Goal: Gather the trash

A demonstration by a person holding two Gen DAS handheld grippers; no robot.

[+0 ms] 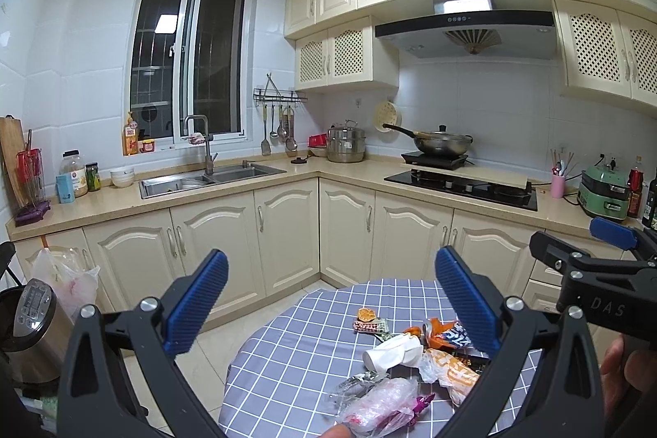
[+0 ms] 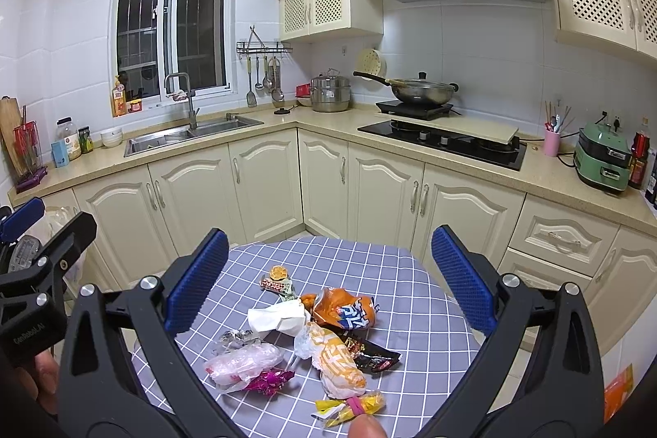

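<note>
Table (image 2: 414, 298) under a grey-blue check cloth, trash heaped toward its near edge. Behind it the kitchen counter (image 2: 328, 118), with sink (image 2: 193, 134) and hob (image 2: 443, 142) well apart from the heap.

My left gripper (image 1: 332, 302): jaws spread wide, nothing between the blue pads (image 1: 197, 298), touching nothing. It hangs off the table's left edge, above floor and cloth. My right gripper (image 2: 328, 274): also wide open and empty, held above the near half of the table, with the heap showing between its jaws. Each gripper shows in the other's view at the frame edge: right gripper (image 1: 607, 274) at far right, left gripper (image 2: 37, 265) at far left. There I cannot tell how far the jaws stand apart.

Trash, largest first:
- orange-and-white bag (image 2: 336, 360), near edge, middle
- orange-blue wrapper (image 2: 345, 308), just behind it
- white crumpled paper (image 2: 279, 317), left of that wrapper
- clear pink bag (image 2: 242, 360), near-left
- dark wrapper (image 2: 375, 354), right of the orange-and-white bag, partly under it
- yellow wrapper (image 2: 349, 405), nearest edge, cut off by a fingertip
- magenta foil (image 2: 269, 380), touching the pink bag
- clear foil scrap (image 2: 234, 339), hard to make out
- small red-green wrapper (image 2: 277, 285) with an orange slice (image 2: 278, 271), farthest back

From the left wrist, the right pad hides part of the heap.
</note>
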